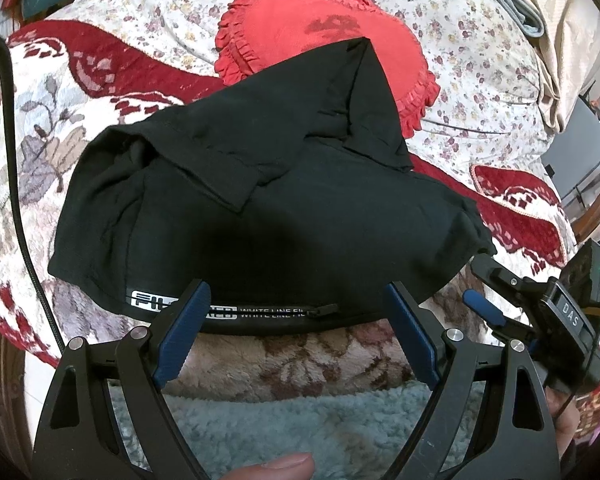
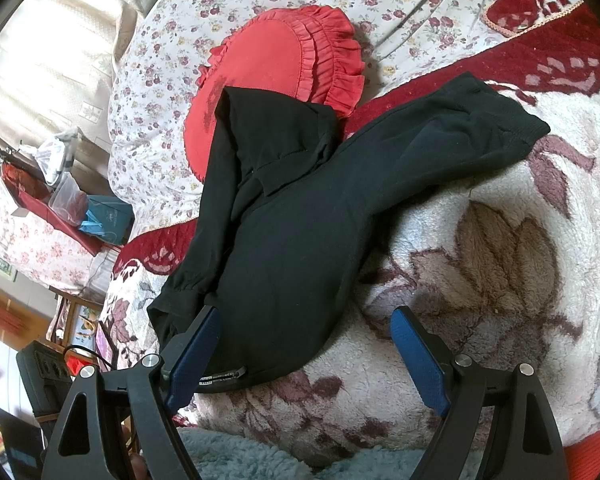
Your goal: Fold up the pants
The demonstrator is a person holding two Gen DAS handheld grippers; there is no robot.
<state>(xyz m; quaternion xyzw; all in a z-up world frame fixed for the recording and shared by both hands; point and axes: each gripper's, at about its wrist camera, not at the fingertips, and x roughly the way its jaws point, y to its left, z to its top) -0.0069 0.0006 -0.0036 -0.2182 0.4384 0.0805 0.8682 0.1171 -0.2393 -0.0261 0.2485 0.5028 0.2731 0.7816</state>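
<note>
black pants (image 1: 260,208) lie bunched on the blanket (image 1: 40,140), just in front of the red cushion (image 1: 320,36); folding rough, unfinished. left gripper (image 1: 296,336) and right gripper (image 2: 306,356) both spread wide, holding nothing.

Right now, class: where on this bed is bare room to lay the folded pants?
Free: plush floral blanket right of the black pants, and the strip before both open grippers. Crowded: behind, where a pant leg overlaps the red cushion.

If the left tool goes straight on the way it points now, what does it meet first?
Most likely the black pants: their printed zip edge lies just ahead, between the open fingers of the left tool. Depth is hard to judge; it could brush the fleece blanket first.
</note>
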